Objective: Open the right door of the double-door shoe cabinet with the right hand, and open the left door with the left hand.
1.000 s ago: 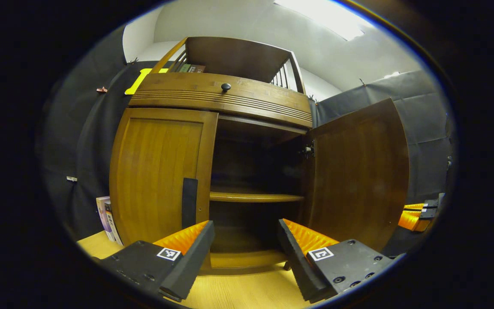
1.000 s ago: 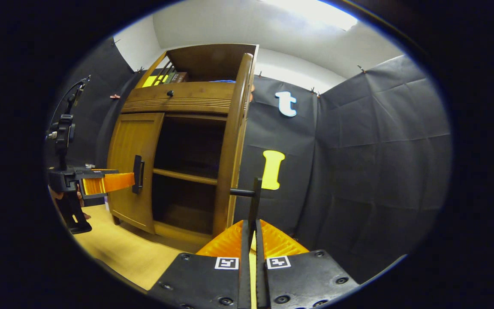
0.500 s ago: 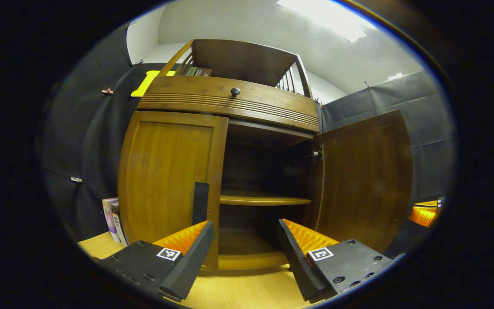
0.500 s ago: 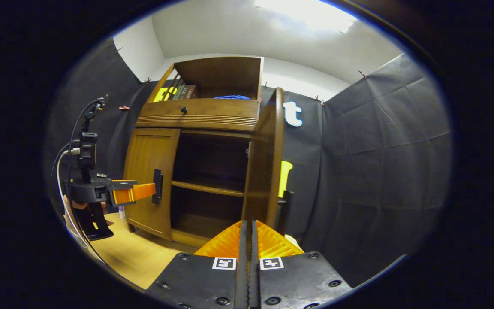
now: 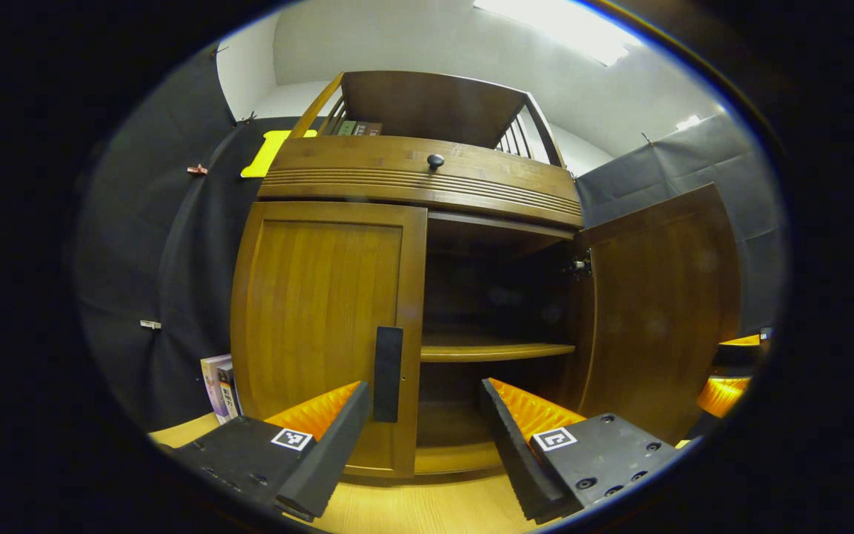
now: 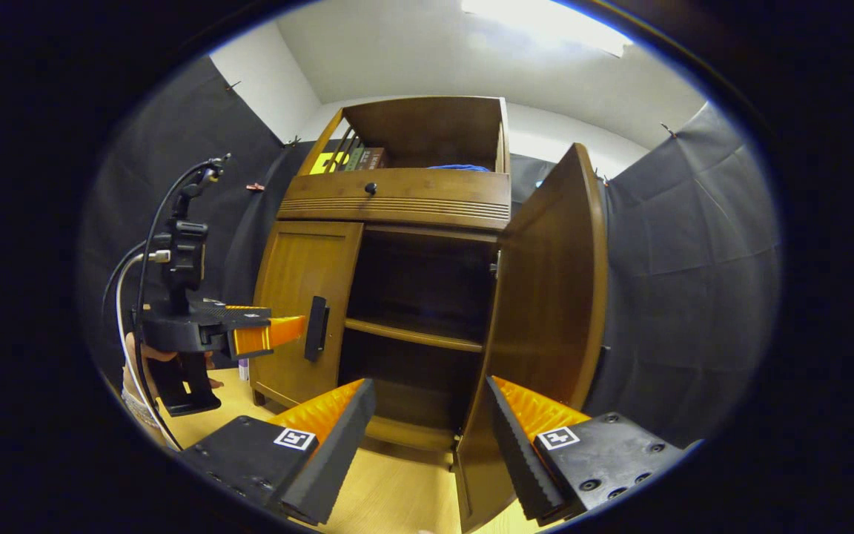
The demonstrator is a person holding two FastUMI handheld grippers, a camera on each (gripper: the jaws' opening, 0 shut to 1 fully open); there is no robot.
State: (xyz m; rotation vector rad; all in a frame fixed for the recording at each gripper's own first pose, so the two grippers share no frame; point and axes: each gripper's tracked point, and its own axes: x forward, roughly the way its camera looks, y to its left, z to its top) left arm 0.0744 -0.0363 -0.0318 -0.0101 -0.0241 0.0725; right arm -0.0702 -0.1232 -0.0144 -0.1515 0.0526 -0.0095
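The wooden shoe cabinet (image 5: 419,174) fills the left gripper view. Its left door (image 5: 323,319) is closed, with a dark vertical handle (image 5: 388,374) at its inner edge. My left gripper (image 5: 423,404) is open, and the handle stands just beyond its left fingertip. The right door (image 5: 657,311) stands swung open. In the right gripper view my right gripper (image 6: 431,400) is open and holds nothing, with the open right door (image 6: 545,297) edge-on just ahead. There the left gripper (image 6: 267,335) hovers close in front of the left door's handle (image 6: 316,328).
An inner shelf (image 5: 494,348) crosses the dark cabinet interior. Above the doors is a drawer with a round knob (image 5: 435,160), and an open top shelf holds books (image 6: 364,158). More books (image 5: 216,386) lean beside the cabinet's left side. A hand (image 6: 138,360) holds the left gripper over the wooden floor (image 6: 405,489).
My right gripper went from shut to open and drew back from the right door, which swung wider. The left gripper shifted toward the left door's handle.
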